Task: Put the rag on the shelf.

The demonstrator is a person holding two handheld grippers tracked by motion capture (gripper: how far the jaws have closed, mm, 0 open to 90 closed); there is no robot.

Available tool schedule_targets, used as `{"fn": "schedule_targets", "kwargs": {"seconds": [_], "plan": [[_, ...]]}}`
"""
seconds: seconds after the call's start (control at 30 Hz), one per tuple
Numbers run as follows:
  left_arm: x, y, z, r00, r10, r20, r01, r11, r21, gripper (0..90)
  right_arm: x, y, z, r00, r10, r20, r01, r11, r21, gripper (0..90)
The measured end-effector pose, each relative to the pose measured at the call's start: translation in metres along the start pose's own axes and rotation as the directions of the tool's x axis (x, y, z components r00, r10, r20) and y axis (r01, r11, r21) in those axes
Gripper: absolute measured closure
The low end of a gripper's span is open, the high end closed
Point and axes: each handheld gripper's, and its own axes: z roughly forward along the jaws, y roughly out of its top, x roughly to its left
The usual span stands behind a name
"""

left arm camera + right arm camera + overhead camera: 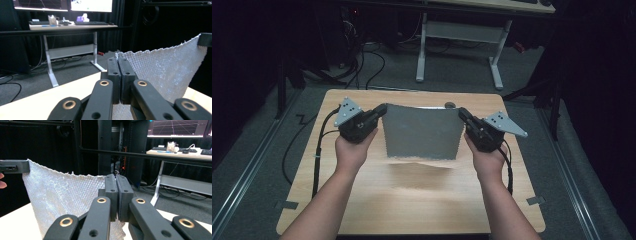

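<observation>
Grey cloth [422, 132] hangs spread above the desk [412, 200], left gripper [381, 111] and right gripper [462, 115] jaws each clenched on a far corner, likely to stretch it flat.

Dim rm: grey carpet floor [452, 75], white-leg desk [72, 25] w/ monitors [91, 5], black curtains.

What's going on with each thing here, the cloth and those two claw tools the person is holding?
Cloth: lifted off the table, hanging spread between the two grippers, held by its top corners.
Left gripper: shut on the cloth's left top corner.
Right gripper: shut on the cloth's right top corner.
Table: bare wood under the cloth, carrying its shadow.
</observation>
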Motion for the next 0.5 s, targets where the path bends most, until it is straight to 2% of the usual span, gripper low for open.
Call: {"fn": "schedule_targets", "kwargs": {"seconds": [0.33, 0.5], "plan": [[0.016, 0.009, 0.026, 0.9996, 0.021, -0.018, -0.021, 0.9997, -0.011, 89.5, -0.012, 0.009, 0.024, 0.9997, 0.016, 0.019, -0.016, 0.9999, 0.0, 89.3], [0.021, 0.011, 0.037, 0.999, 0.027, -0.034, -0.027, 0.9996, 0.001, 89.5, -0.02, 0.011, 0.036, 0.9995, 0.013, 0.029, -0.013, 0.9999, 0.007, 89.4]]}}
